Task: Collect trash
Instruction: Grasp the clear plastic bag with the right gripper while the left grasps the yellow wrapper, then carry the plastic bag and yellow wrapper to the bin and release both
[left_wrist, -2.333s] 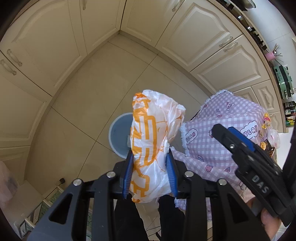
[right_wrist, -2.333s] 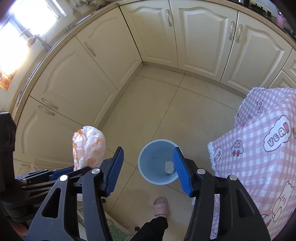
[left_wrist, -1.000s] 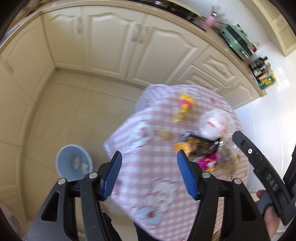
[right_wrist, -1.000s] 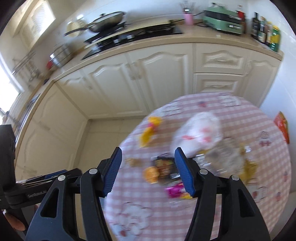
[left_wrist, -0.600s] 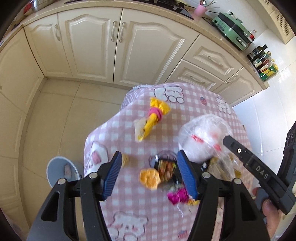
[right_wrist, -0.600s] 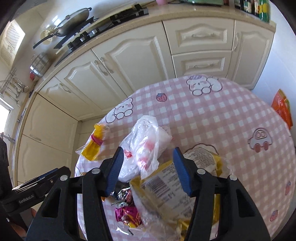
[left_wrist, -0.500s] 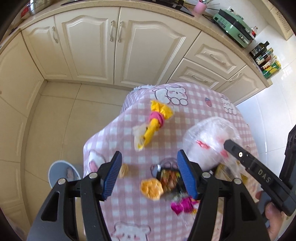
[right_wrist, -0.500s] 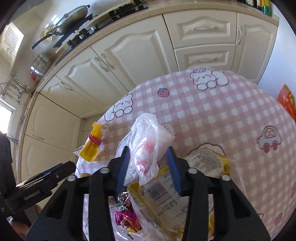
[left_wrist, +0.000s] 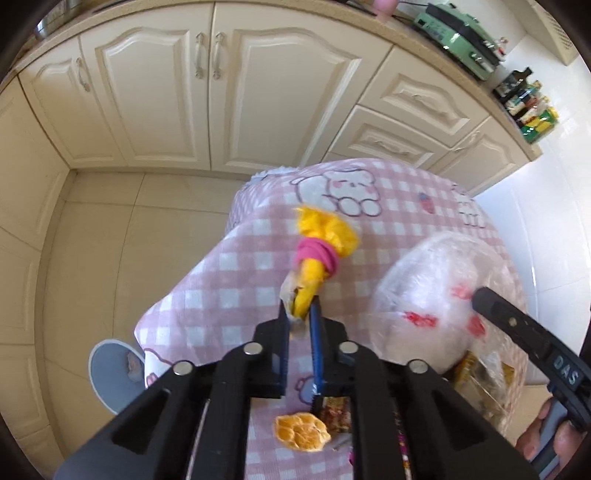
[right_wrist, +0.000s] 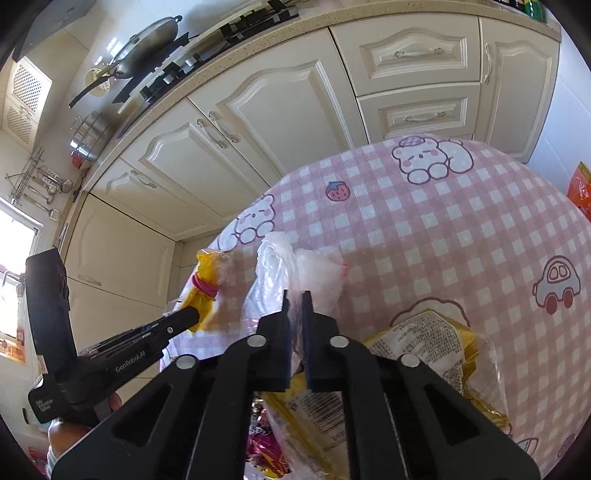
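Jaws, open a second ago, now pinch yellow wrapper (left_wrist: 314, 280).

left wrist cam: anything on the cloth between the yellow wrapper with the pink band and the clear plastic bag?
Nothing: in the left wrist view only bare pink checked tablecloth lies between the yellow wrapper and the clear plastic bag.

Left black plastic two-finger gripper (left_wrist: 300, 314): blue ribbed finger pads (left_wrist: 314, 325), silver round screw heads across the linkage arms. Right black plastic two-finger gripper (right_wrist: 294, 301): same build, white "DAS" lettering on its side. Left unit's side reads "GenRoboAI", small white label at the handle end.
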